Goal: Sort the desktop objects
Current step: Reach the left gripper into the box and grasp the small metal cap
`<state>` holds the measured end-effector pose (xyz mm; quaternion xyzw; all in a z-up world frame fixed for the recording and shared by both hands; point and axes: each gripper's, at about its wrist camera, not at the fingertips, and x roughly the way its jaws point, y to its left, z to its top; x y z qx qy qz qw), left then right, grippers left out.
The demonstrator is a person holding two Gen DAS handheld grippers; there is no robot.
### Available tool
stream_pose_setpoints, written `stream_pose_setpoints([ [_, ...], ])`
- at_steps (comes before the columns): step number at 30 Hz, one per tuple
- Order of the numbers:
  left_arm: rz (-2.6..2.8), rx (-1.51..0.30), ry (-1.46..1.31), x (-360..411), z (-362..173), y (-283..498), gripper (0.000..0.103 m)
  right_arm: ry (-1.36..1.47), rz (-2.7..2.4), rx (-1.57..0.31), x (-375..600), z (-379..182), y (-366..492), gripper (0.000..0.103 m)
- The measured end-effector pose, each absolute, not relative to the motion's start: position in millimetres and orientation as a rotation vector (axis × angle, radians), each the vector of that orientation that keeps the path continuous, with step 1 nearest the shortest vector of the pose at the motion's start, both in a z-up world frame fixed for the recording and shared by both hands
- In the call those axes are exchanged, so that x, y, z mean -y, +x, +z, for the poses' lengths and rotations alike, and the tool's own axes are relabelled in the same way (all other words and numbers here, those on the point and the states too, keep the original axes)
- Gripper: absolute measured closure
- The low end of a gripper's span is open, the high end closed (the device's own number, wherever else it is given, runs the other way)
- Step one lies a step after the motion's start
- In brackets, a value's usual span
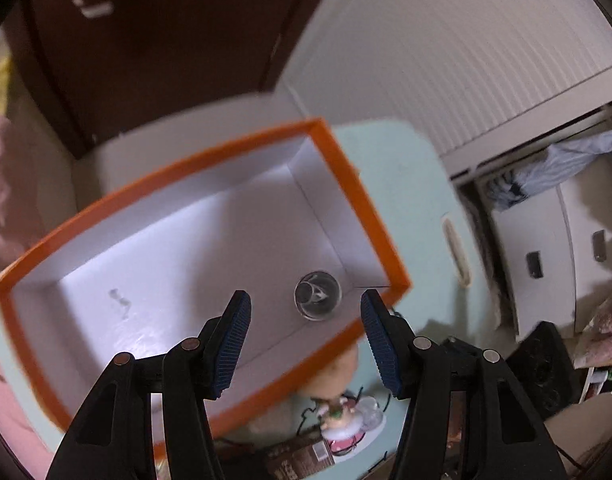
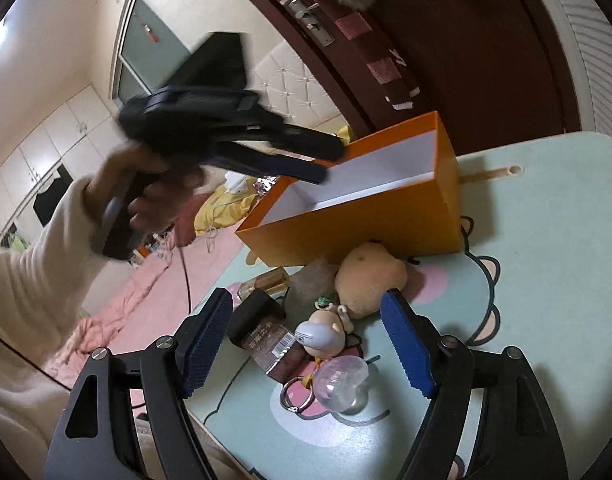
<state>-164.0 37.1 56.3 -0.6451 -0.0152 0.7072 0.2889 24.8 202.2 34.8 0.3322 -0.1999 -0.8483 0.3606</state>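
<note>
One small glass jar (image 1: 317,295) lies in the orange box (image 1: 362,200) — little sorted so far. Left hand-held gripper (image 1: 306,306) hangs over it, fingers apart, empty. Right hand-held gripper (image 2: 306,312), also apart, faces the remaining pile — plush toy (image 2: 370,280), figurine (image 2: 326,334), brown bottle (image 2: 270,344) — on the worktop (image 2: 546,240).
</note>
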Motion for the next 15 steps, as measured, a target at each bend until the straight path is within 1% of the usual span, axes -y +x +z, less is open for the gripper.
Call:
stream_pose_setpoints([
  [6, 1.813, 0.015, -1.822, -51.7, 20.5, -171.4, 0.047, 0.866, -2.144, 0.586, -209.1, 32.8, 21.6, 0.026],
  [10, 1.783, -0.008, -1.802, -56.3, 17.0, -169.9, 0.047, 0.884, -2.110, 0.622, -209.3, 30.6, 18.4, 0.026],
  [11, 1.795, -0.023, -1.804, -54.1, 17.2, -171.3, 0.048, 0.889, -2.097, 0.636, -209.8, 29.5, 17.1, 0.026],
  [12, 1.806, -0.039, -1.807, -52.0, 17.4, -172.6, 0.055, 0.894, -2.088, 0.649, -210.5, 28.7, 16.2, 0.026],
  [13, 1.826, -0.067, -1.807, -49.9, 17.7, -174.3, 0.057, 0.897, -2.083, 0.661, -211.5, 28.1, 15.9, 0.026],
  [15, 1.899, -0.170, -1.799, -44.1, 19.1, -178.4, 0.057, 0.900, -2.080, 0.675, -213.6, 27.7, 15.2, 0.026],
])
